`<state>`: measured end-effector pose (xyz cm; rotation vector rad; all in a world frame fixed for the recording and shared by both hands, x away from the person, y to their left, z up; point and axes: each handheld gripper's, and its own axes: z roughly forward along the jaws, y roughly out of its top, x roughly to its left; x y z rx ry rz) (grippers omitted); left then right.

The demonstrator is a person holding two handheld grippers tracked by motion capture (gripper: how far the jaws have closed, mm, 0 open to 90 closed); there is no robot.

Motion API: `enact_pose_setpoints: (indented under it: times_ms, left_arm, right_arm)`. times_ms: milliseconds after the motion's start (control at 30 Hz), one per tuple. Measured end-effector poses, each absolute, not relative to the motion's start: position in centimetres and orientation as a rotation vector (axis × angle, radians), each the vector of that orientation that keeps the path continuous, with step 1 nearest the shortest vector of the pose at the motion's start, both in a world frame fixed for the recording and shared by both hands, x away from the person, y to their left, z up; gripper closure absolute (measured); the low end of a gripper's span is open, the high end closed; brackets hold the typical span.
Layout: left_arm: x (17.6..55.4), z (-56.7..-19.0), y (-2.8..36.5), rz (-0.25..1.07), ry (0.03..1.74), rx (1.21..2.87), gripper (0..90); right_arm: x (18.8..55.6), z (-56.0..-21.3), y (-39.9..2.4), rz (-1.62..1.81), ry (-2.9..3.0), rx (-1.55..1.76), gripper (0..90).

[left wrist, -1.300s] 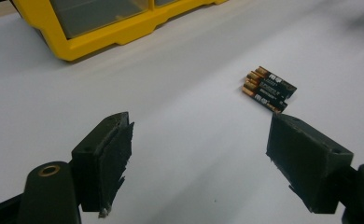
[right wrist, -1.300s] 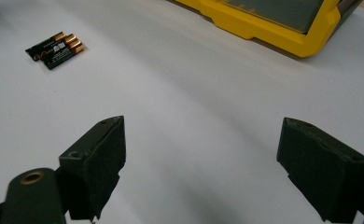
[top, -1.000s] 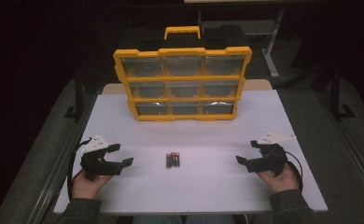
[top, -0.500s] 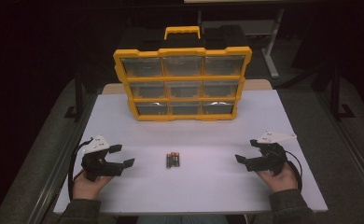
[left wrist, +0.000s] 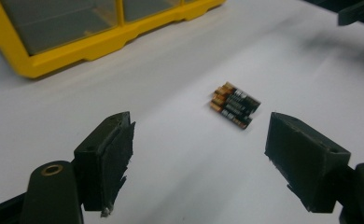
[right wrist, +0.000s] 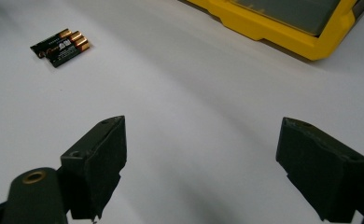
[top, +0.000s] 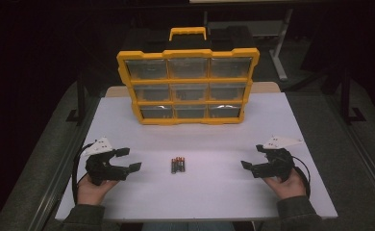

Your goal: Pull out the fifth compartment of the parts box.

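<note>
Both your grippers, left and right, spread their fingers wide, with bare tabletop around the batteries; organizer drawers look shut.

White table stands on grey floor, with a wooden edge visible at its far side. Surroundings are dark and dim; light falls chiefly on the tabletop. Black frame legs flank the table. A pale stand sits beyond.

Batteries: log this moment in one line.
batteries: table centre, untouched | left hand-held gripper: open, apart | right hand-held gripper: open, apart | organizer: upright behind
</note>
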<state>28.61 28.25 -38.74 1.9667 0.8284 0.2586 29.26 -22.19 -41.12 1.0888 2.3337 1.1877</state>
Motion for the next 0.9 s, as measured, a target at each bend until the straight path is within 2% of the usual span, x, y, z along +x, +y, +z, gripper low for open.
enact_pose_setpoints:
  times_ms: [200, 533, 900]
  left_arm:
    - [29.4, -38.2, 27.6, 0.22, 0.811, 1.971, 22.7]
    - [31.8, -37.3, 26.8, 0.038, 0.817, 1.899, 25.2]
    - [34.5, -35.4, 24.2, 0.003, 0.836, 1.815, 30.1]
  right_arm:
    - [29.2, -41.1, -22.4, 1.194, 2.334, 1.093, 15.3]
    - [29.4, -40.8, -22.8, 1.198, 2.328, 1.088, 15.5]
    - [29.6, -40.9, -22.6, 1.179, 2.342, 1.069, 15.7]
